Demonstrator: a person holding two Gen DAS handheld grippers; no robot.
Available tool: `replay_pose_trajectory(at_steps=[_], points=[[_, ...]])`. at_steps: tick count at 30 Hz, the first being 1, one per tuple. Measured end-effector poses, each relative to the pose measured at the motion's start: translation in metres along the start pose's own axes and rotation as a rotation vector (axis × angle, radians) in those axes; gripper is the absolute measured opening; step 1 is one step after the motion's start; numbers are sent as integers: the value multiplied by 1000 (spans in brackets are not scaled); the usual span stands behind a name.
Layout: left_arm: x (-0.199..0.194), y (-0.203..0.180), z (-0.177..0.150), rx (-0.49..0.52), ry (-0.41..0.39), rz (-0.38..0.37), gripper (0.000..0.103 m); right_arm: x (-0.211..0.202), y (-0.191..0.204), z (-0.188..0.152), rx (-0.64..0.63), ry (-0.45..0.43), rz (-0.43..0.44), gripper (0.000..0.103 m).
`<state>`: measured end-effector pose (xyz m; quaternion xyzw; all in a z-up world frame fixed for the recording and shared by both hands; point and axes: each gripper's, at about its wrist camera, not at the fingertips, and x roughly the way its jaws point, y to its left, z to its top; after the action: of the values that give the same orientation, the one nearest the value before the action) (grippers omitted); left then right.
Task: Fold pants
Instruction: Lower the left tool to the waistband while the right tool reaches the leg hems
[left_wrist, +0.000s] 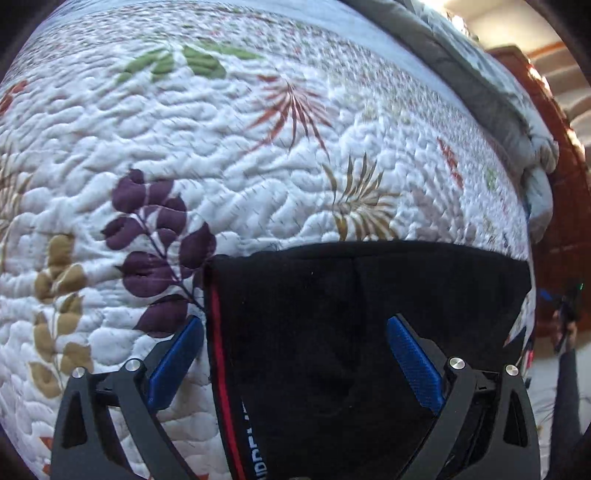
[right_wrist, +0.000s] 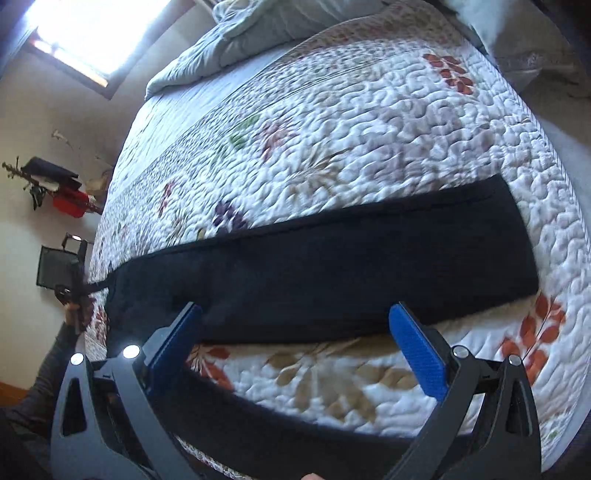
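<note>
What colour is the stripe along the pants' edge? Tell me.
Red, on the black pants; the stripe shows best in the left wrist view.

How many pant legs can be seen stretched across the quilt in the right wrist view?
2. One pant leg lies flat across the middle of the quilt; the second leg runs along the near edge, partly hidden behind the open right gripper.

White quilted bedspread (left_wrist: 258, 155) with leaf prints, rumpled grey blanket (right_wrist: 243, 33) at its far end, bright window (right_wrist: 92, 33)
</note>
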<state>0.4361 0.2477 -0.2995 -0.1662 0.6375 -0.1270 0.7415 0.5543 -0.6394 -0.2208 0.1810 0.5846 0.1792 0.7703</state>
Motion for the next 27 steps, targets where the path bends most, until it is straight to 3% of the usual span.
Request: replay_pose_trajectory(at_steps=[6,10,12,13,17,19,21,22,23,24,27], points=[[2,-7,-1,27,-1,1,98,-4,-65,49,62,-4,-60,100],[1,-1,6,-3,-2,23,91,1,-108,75,90,5,-117,100],[2,1,11,-29,-4,20,93,9,-128,82,111,21,-116,100],[3,0,13,-32,1,14,100,15,-137,84,110,31,-124,100],[11,-8,14,-19,4,68,99,35,-156,89,106,80,-120,101],[10,-11,12,-11,-5,89,94,37,-147,87,36,96,-86,99],[7,-13,10,2,-10,136,82,39,-140,85,-10,120,-47,79],[5,-12,10,-1,-19,160,61,38,-142,86,-13,120,-46,72],[3,-8,10,-16,-32,199,53,37,-149,87,9,117,-45,57],[1,-3,10,-45,-43,191,45,36,-154,88,24,116,-45,46],[-3,4,9,-76,-54,165,34,31,-163,86,31,118,-40,33]])
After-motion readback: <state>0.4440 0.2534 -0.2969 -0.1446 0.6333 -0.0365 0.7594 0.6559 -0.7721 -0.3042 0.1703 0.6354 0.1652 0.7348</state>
